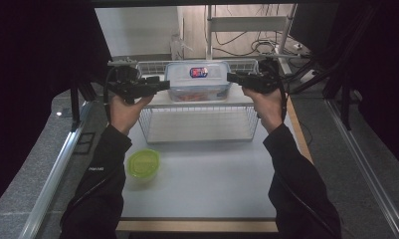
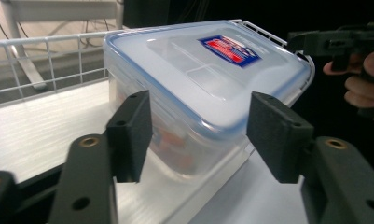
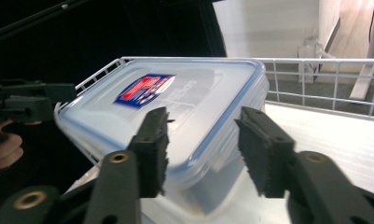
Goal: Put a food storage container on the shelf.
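Observation:
A clear plastic box (image 1: 197, 85) with a blue-edged lid and a red-and-blue label stands on the white top shelf (image 1: 159, 99) of a wire rack. Something orange shows inside it. My left gripper (image 1: 163, 85) is open at the box's left end. In the left gripper view the jaws straddle the near corner of the box (image 2: 208, 70), and the gripper (image 2: 201, 128) is open. My right gripper (image 1: 231, 77) is open at the box's right end. In the right gripper view the other corner of the box (image 3: 175, 102) lies between the spread jaws of the gripper (image 3: 201, 142).
A round container with a green lid (image 1: 143, 163) sits on the white table (image 1: 212, 179) at the front left. The rack's lower wire shelf (image 1: 202, 128) is bare. A low wire rail (image 2: 45, 46) edges the top shelf. Black curtains stand on both sides.

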